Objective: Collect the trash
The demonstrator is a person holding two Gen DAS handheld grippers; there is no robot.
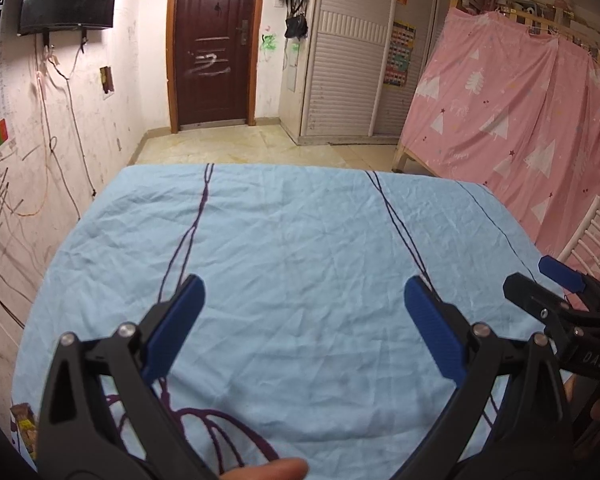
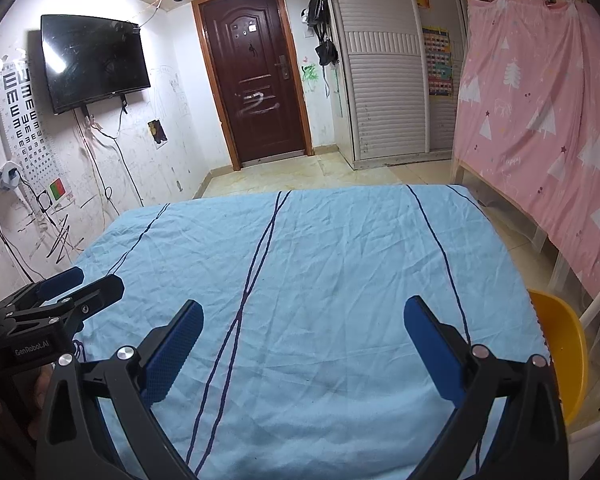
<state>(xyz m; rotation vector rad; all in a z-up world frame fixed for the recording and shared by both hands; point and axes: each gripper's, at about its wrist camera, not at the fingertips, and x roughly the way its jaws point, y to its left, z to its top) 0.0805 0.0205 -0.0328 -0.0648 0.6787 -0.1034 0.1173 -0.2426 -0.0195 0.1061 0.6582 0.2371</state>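
Left tongs: my left tongs [image 1: 304,294] stand wide apart over the wrinkled light-blue cloth with thin dark lines [image 1: 292,248]; nothing sits between the blue pads.
Right tongs: my right tongs [image 2: 303,318] are just as wide and hold nothing; they hang above the near half of the cloth.
Surface: I take the cloth to cover a table, though I cannot see what lies beneath it.
Far edge: the cloth's far edge runs straight across, with bare pale tiled floor [image 2: 300,174] between it and the dark brown panelled door [image 2: 254,76].
Left edge: toward the door's left, the cloth ends near the scribbled white wall [image 2: 172,128], which carries the black wall-mounted screen [image 2: 94,62] and loose cables; little room there.
Right edge: toward the door's right, the cloth ends beside the pink tree-print curtain [image 2: 540,120] on a wooden frame, a strip of floor between them.
Open room: from both wrist views the middle of the cloth lies bare.
Containers: a round yellow plastic tub [image 2: 562,344] sits just past the cloth's right edge, on the curtain side; I cannot see inside it.
Trash: a crumpled printed wrapper [image 1: 24,426] lies at the cloth's near-left corner, the corner farthest from the door; its long axis appears to run toward the door, though the lens bends it.
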